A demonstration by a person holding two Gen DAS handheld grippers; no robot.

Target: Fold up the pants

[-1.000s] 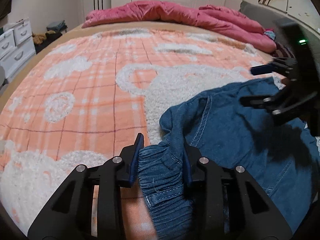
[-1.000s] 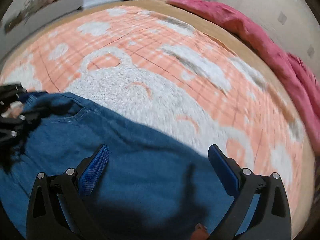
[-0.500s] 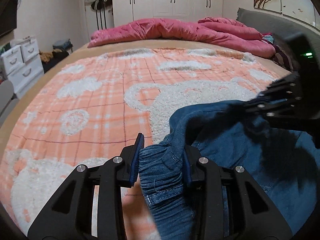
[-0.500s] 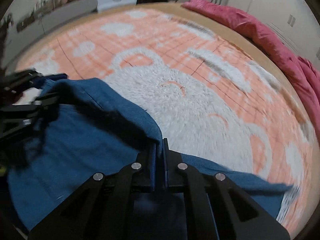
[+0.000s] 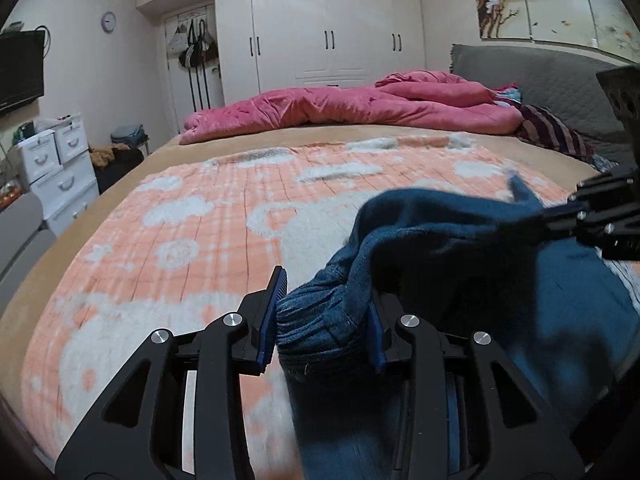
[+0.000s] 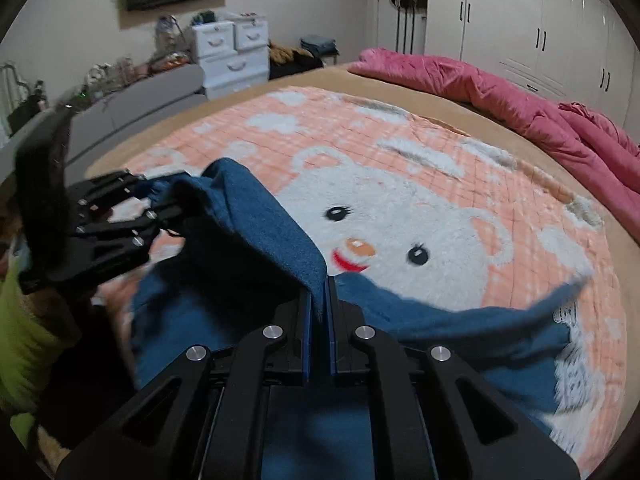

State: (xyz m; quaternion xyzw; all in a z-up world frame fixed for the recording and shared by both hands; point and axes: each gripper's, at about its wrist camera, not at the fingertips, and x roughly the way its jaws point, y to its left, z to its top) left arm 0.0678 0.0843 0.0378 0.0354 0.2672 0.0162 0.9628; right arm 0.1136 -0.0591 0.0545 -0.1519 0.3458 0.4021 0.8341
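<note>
Blue denim pants hang lifted above the bed between my two grippers. My left gripper is shut on the ribbed elastic waistband, bunched thick between its blue pads. My right gripper is shut on a thin fold of the pants' edge. In the left wrist view the right gripper comes in from the right edge with cloth pinched. In the right wrist view the left gripper holds the far corner at the left. The rest of the pants drapes down onto the blanket.
An orange and white bear blanket covers the bed. A pink quilt lies heaped along the far side, with a striped cushion beside it. White drawers stand left of the bed. A yellow-green sleeve shows at the left.
My right gripper went from wide open over the flat pants to shut on their edge. Both grippers then rose and lifted the pants off the blanket.
</note>
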